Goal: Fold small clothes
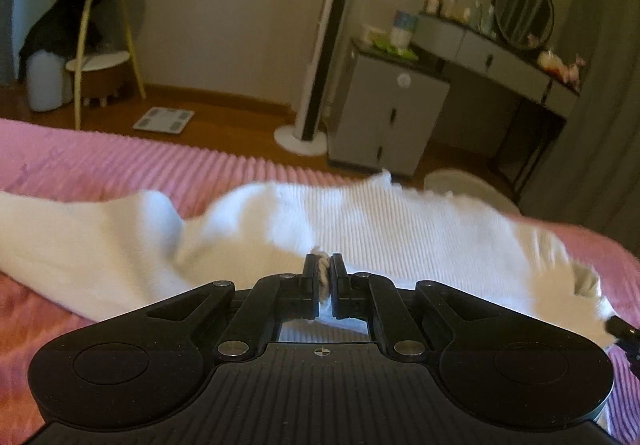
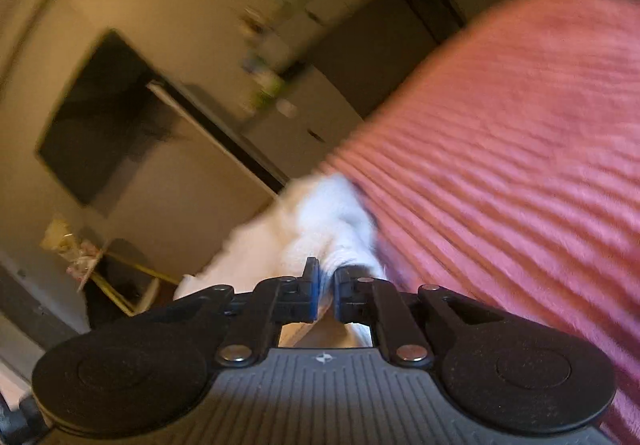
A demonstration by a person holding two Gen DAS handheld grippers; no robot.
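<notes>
Both the left gripper (image 1: 325, 277) and the right gripper (image 2: 325, 285) pinch the white top (image 1: 360, 221) over the pink bed (image 1: 120, 165), and a small pinch could slip if they pull apart too hard.

A home bedroom; a pink ribbed bedspread (image 1: 120, 161) fills the foreground; at 2 o'clock a grey dressing table (image 1: 496, 57) carries a round mirror (image 1: 524, 11) and small bottles; at 10 o'clock a two-tier side table (image 1: 100, 25); a bathroom scale (image 1: 164, 119) lies on the wooden floor (image 1: 224, 113).
</notes>
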